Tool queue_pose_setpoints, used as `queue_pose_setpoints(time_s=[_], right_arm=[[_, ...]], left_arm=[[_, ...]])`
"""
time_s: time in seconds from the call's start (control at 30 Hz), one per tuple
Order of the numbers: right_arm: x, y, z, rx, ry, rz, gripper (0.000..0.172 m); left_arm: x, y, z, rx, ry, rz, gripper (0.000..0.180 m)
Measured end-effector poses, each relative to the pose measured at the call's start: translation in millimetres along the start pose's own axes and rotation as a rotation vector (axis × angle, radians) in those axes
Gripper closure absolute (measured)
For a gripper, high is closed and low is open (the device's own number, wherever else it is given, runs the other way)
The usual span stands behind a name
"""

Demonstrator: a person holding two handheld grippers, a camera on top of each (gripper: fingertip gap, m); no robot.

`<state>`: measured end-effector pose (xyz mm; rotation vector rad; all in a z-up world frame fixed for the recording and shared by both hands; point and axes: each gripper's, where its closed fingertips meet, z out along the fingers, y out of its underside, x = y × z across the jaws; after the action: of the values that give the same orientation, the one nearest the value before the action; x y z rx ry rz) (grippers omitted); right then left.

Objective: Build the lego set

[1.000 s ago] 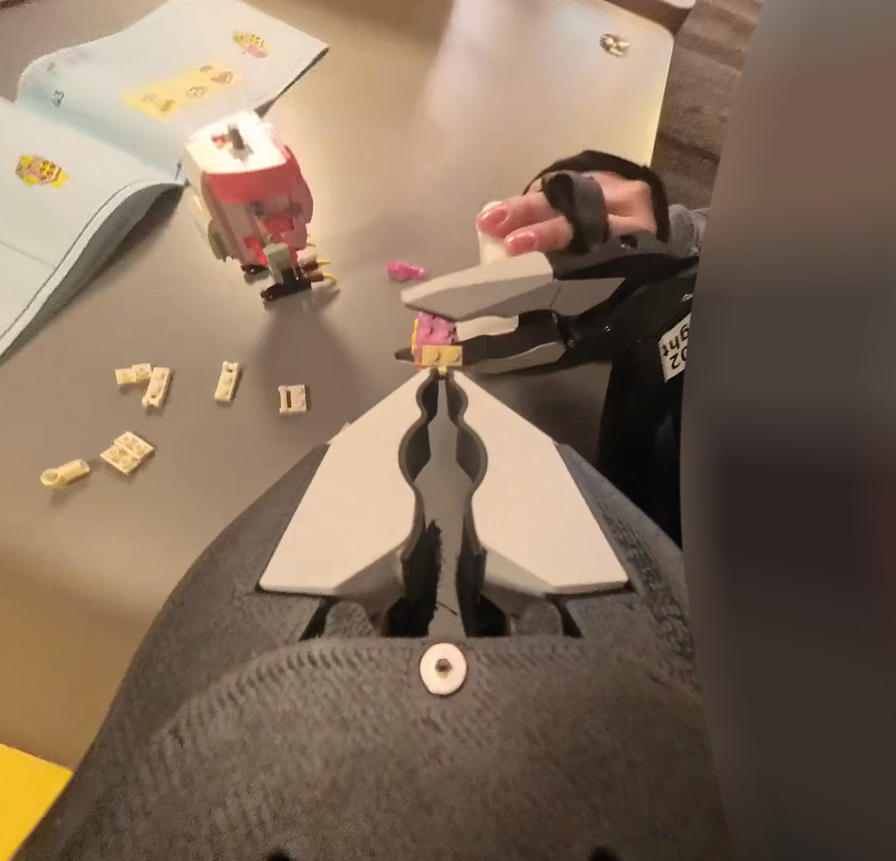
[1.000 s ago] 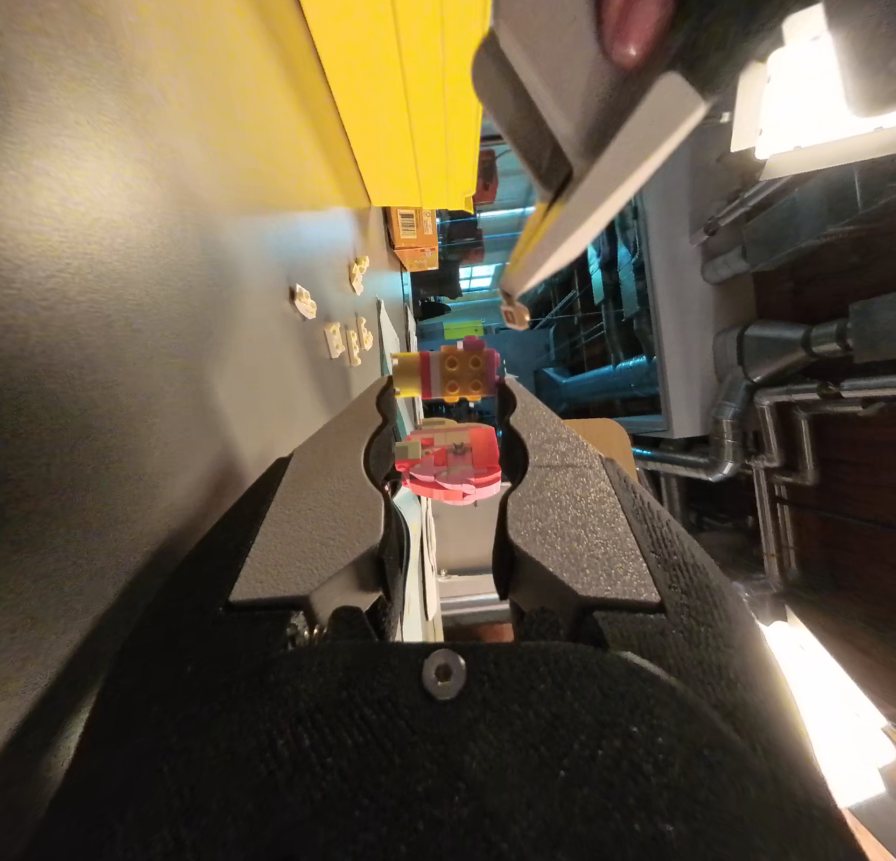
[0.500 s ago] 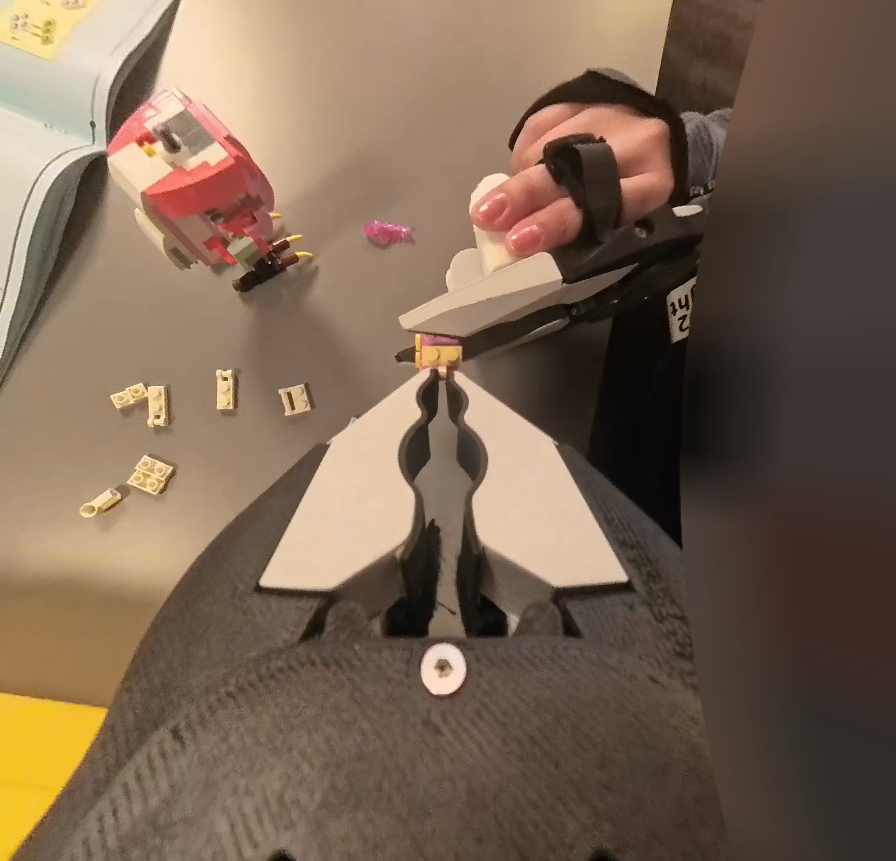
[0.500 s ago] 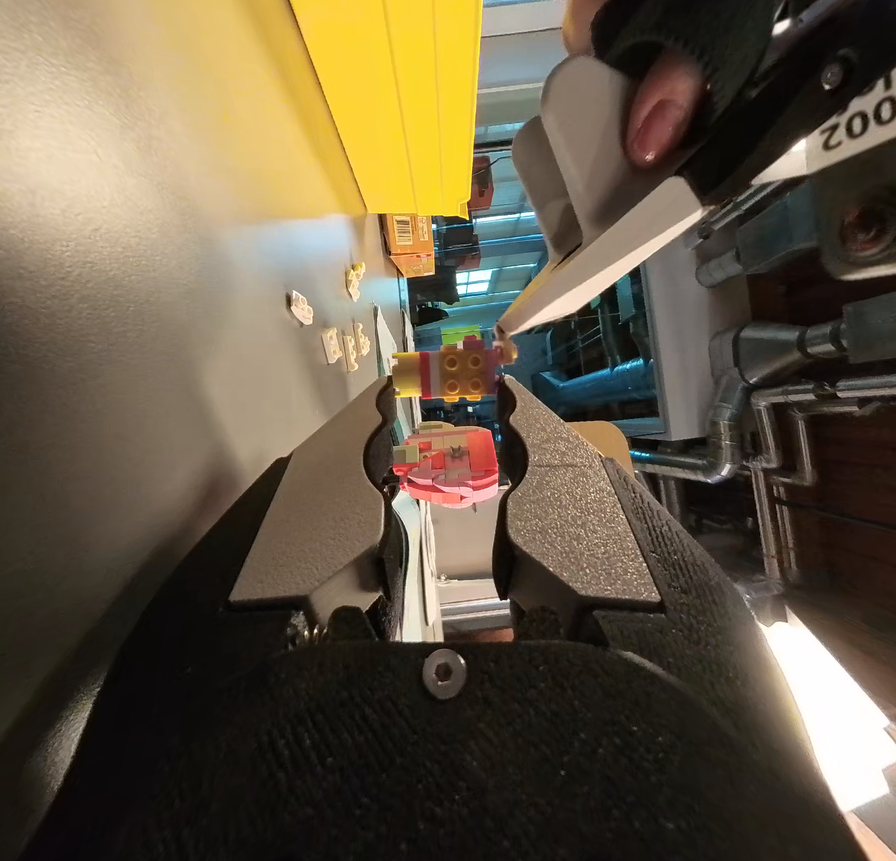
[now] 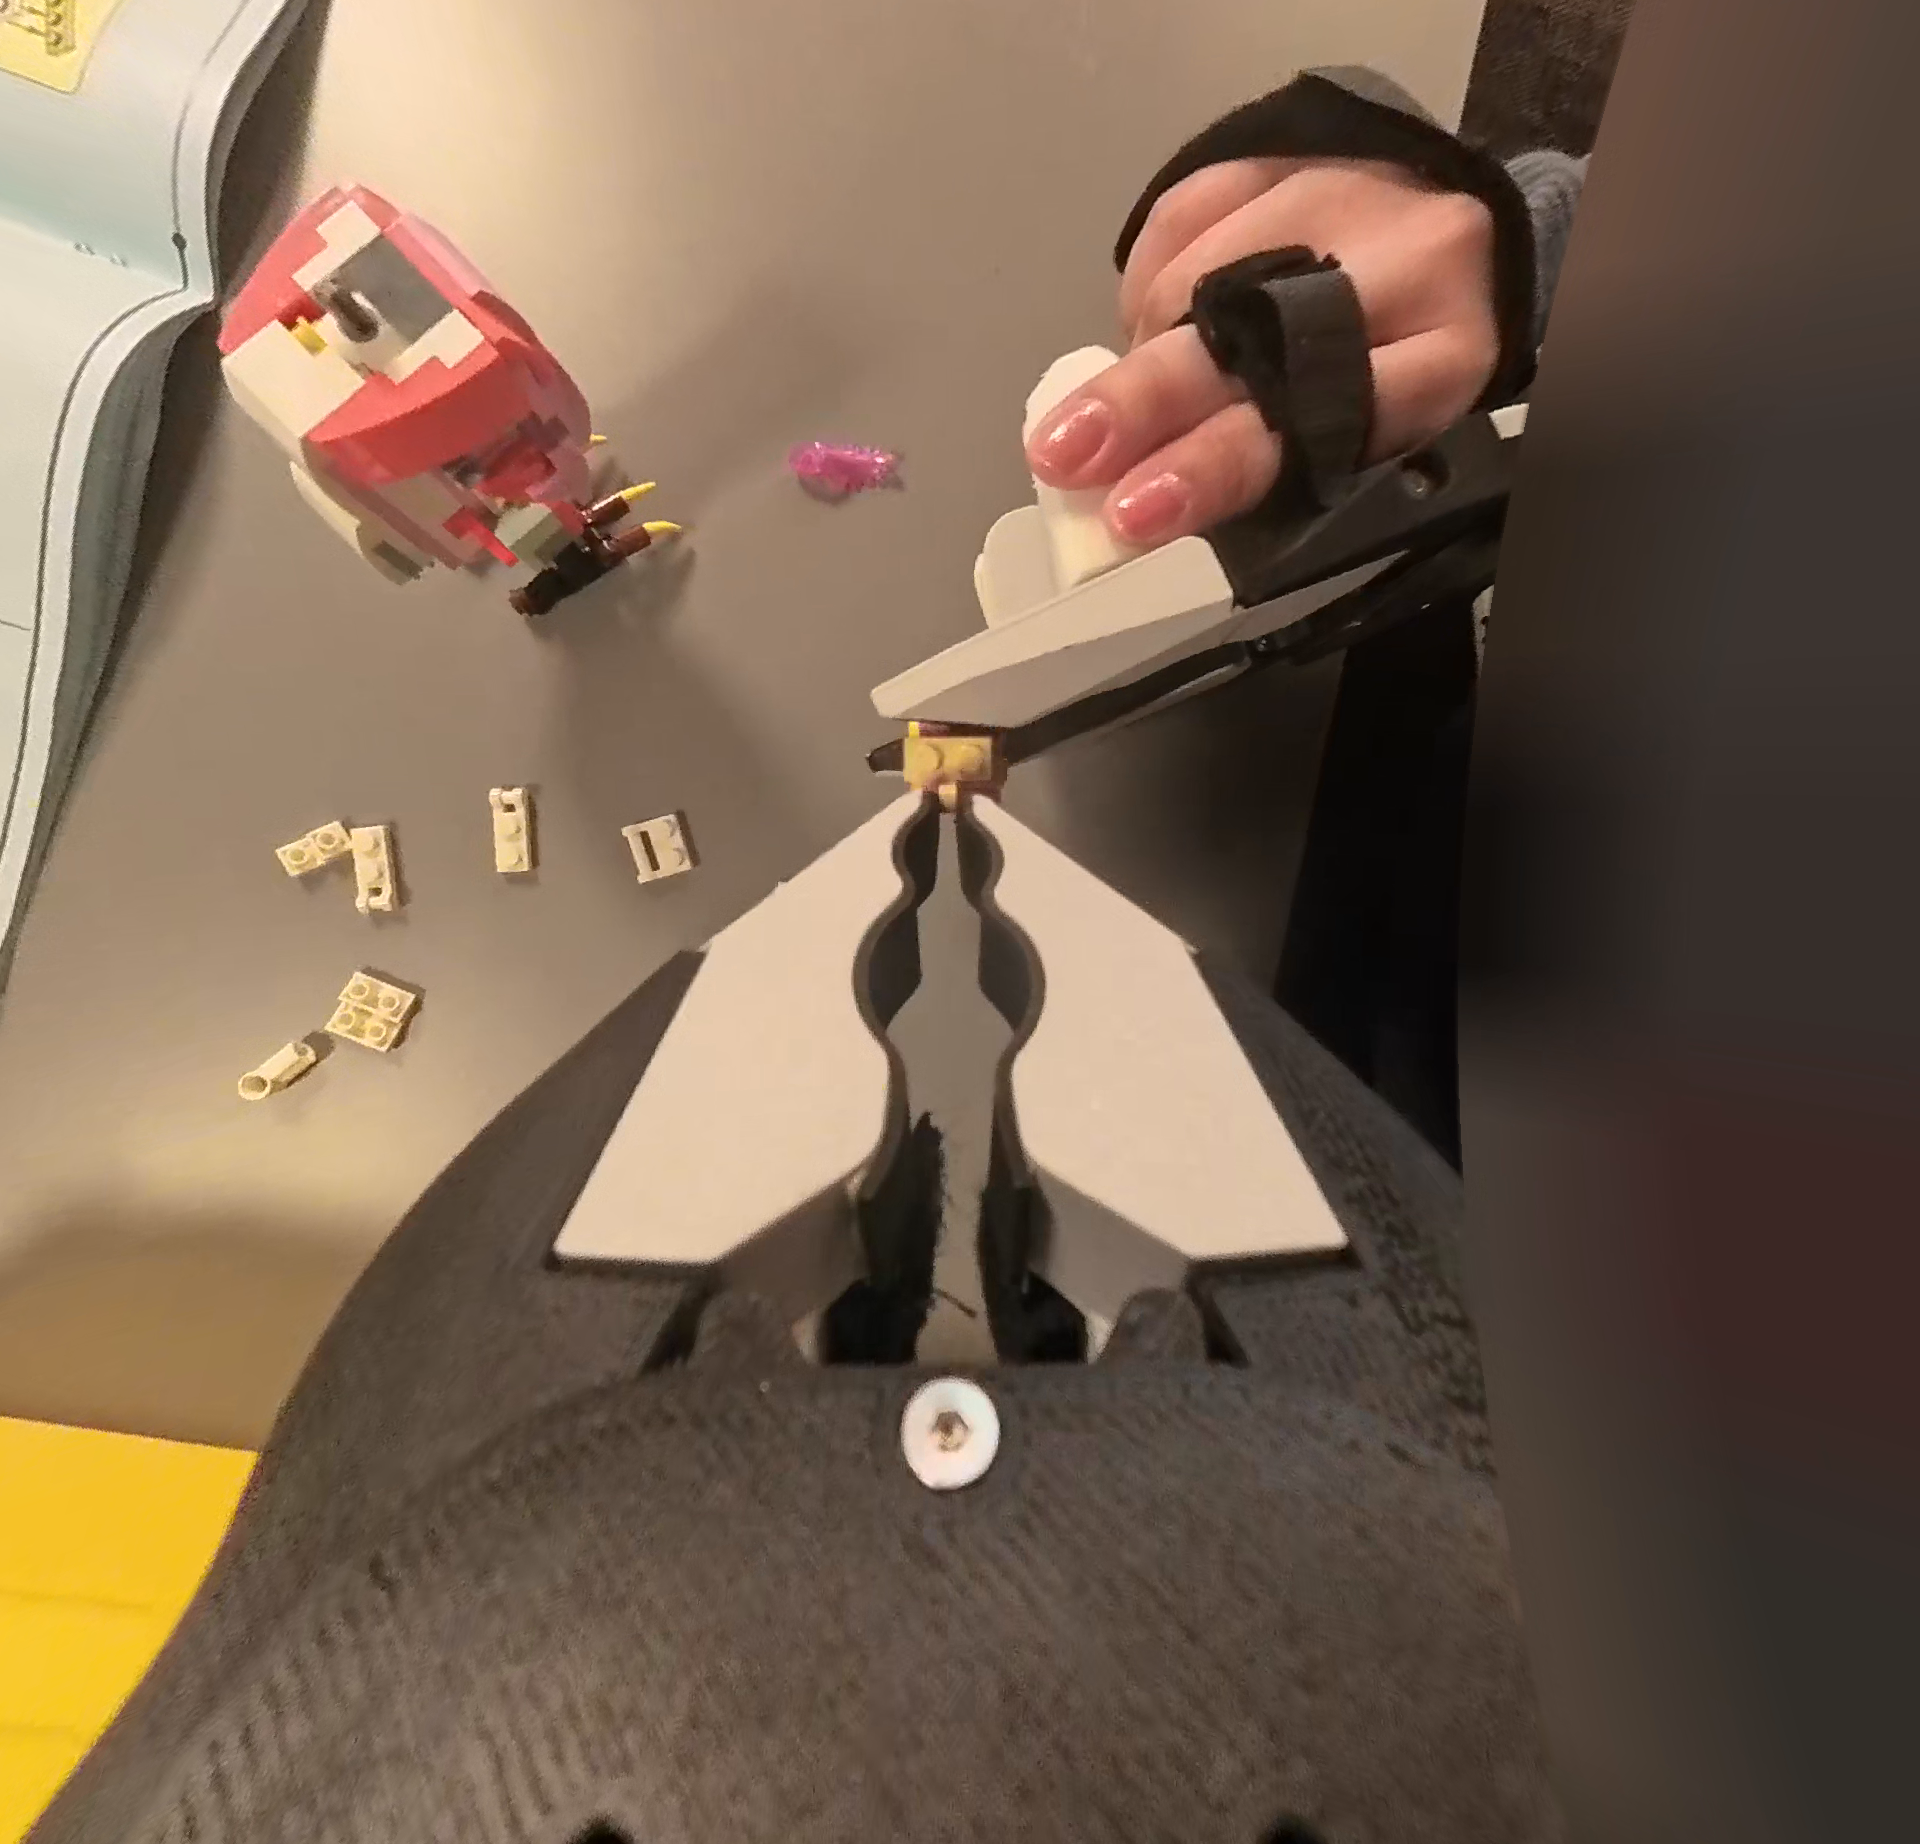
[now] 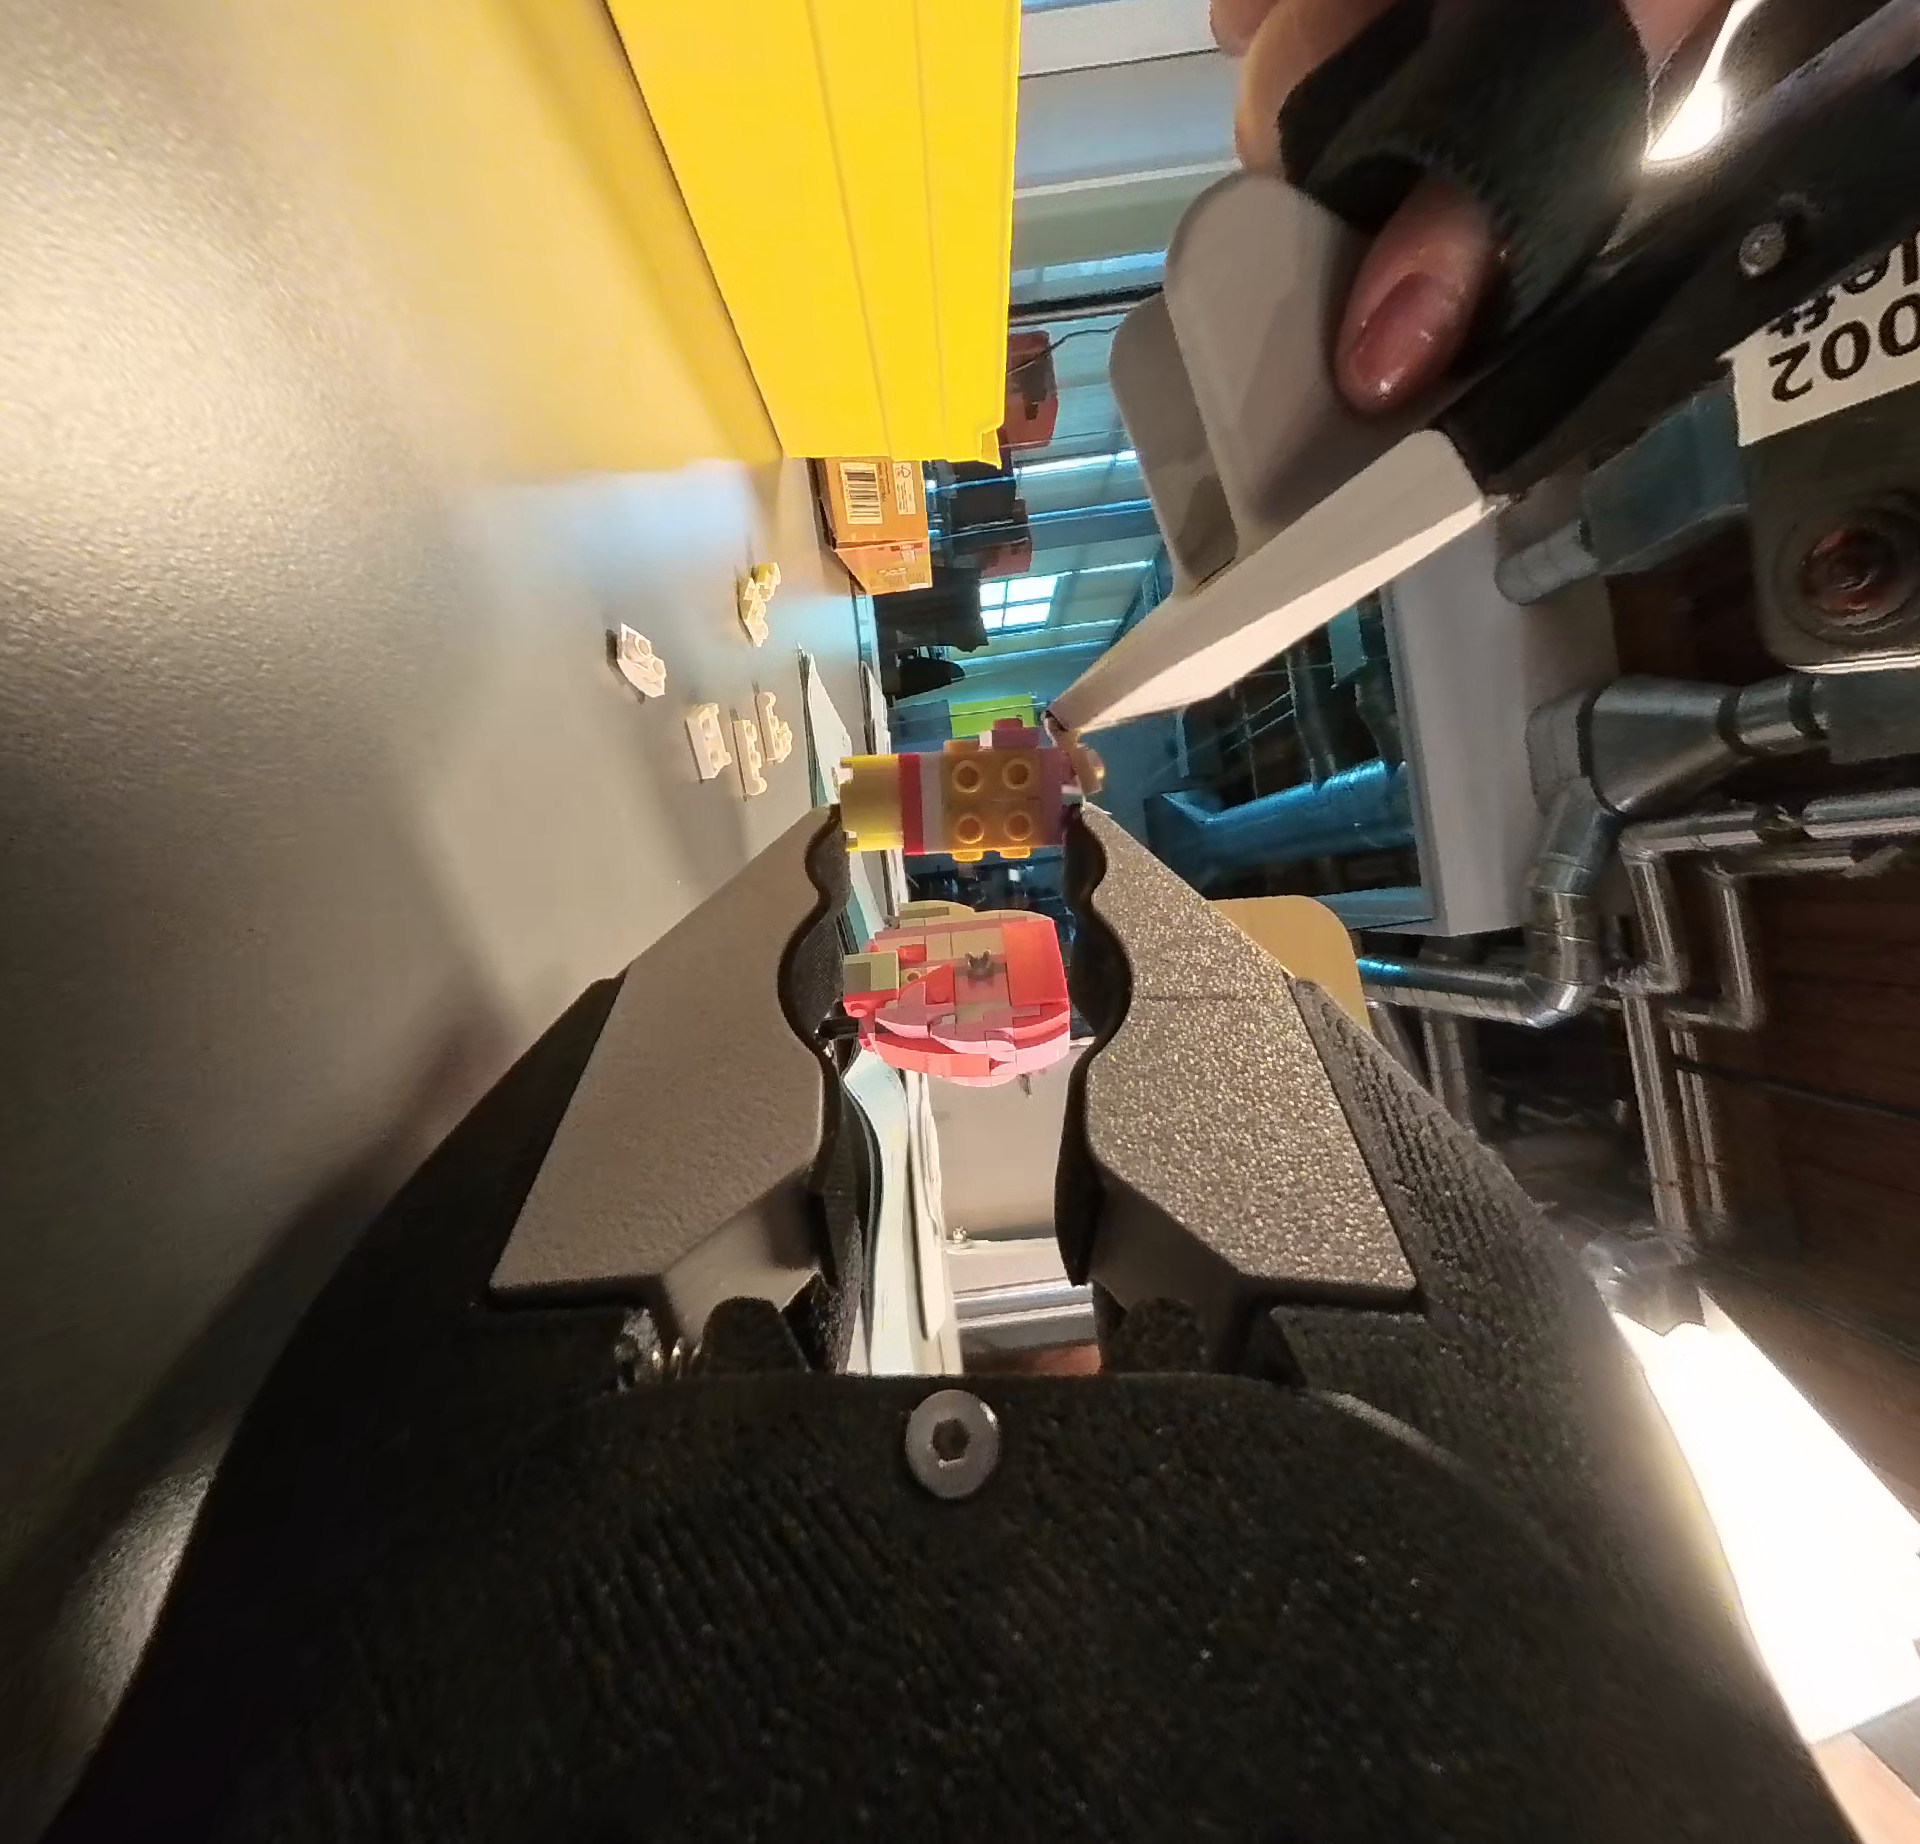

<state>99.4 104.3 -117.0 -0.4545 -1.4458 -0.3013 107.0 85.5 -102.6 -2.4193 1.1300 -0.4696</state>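
Note:
My left gripper point(image 5: 948, 807) is shut on a small tan piece point(image 5: 948, 795) at its very tips. My right gripper point(image 6: 956, 828) is shut on a small brick assembly point(image 6: 966, 802) of yellow, red, orange and pink, held above the grey table point(image 5: 935, 184). In the left wrist view the assembly point(image 5: 945, 760) sits just ahead of my left tips, and the tan piece touches its edge. In the right wrist view the left gripper's white fingers point(image 6: 1247, 631) come in from the upper right, and the tan piece point(image 6: 1086, 768) is against the assembly's right end.
A red, white and pink brick model point(image 5: 416, 392) lies on the table at the left. Several loose cream pieces point(image 5: 509, 830) and a purple translucent piece point(image 5: 840, 464) lie nearby. An open booklet point(image 5: 62, 236) is at the far left. A yellow box point(image 6: 831, 184) stands on the table. Left and right tips are no more than a few centimetres apart.
My left gripper has moved in with the tan piece from a gap away until the piece touches the assembly. The right gripper has kept its hold on the assembly.

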Motion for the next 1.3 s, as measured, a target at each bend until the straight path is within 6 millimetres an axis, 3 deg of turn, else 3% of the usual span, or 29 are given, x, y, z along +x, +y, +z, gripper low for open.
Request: queue_pose_setpoints(time_s=[0.53,0.67,0.73,0.87,1.03,1.17,1.3], right_arm=[[3,2,0,-0.005,0.010,0.022,0.132],[4,3,0,-0.007,0.011,0.030,0.131],[5,3,0,-0.009,0.013,0.034,0.132],[4,4,0,-0.010,0.008,0.039,0.132],[3,4,0,-0.011,-0.007,0.051,0.132],[0,4,0,-0.010,-0.021,0.054,0.132],[-1,3,1,-0.007,-0.030,0.051,0.132]], left_arm=[[3,-4,0,0.011,0.012,0.007,0.167],[6,-8,-7,0.100,0.006,0.018,0.147],[8,-9,-9,0.188,-0.024,0.073,0.126],[-10,1,-2,0.342,-0.327,0.298,0.104],[-22,13,3,0.354,-0.809,0.776,0.112],[-16,9,8,0.358,-0.941,0.945,0.116],[-10,2,8,0.362,-0.961,1.025,0.127]])
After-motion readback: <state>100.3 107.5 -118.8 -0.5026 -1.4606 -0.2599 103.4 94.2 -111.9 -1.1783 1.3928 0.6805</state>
